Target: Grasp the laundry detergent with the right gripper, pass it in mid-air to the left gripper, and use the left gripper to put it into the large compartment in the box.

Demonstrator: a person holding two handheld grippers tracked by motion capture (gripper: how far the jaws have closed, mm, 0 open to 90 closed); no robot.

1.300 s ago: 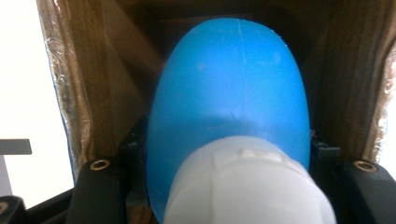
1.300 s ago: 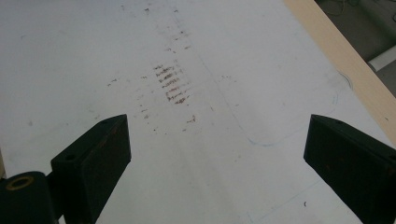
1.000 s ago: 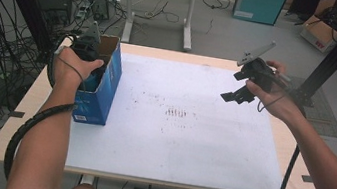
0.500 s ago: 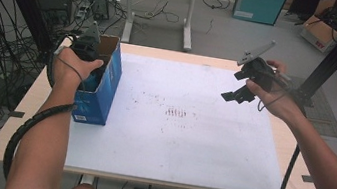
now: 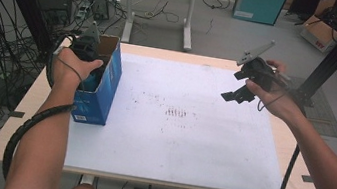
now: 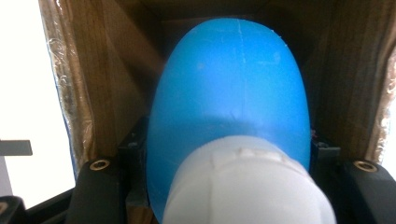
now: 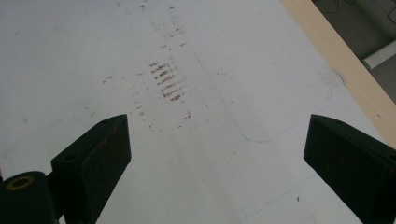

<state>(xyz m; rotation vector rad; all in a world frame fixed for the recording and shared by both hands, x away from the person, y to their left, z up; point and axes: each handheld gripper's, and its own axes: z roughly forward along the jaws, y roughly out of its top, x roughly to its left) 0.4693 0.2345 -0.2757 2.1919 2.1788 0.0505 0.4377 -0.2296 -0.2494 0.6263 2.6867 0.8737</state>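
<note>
Blue cardboard, open at the top, forms the box (image 5: pixel 99 89) that stands near the left edge of the white mat (image 5: pixel 190 138) in the high view. Down into that box reaches the left gripper (image 5: pixel 91 65), with the person's left hand (image 5: pixel 72 65) wrapped around it at the box's rim. Well to the right of the box, above the mat's far right part, the right gripper (image 5: pixel 237 92) hangs in the right hand (image 5: pixel 272 95). From the left gripper view, the box's brown inner walls (image 6: pixel 107 84) close in around a blue bottle (image 6: pixel 231 102) with a white cap (image 6: pixel 247 186); the black jaws sit tight against the bottle's two sides, clamped on it inside the box. From the right gripper view, the right gripper (image 7: pixel 217 154) has its jaws spread wide with nothing between them, over bare mat (image 7: pixel 224 154) smudged with brownish marks (image 7: pixel 168 81).
</note>
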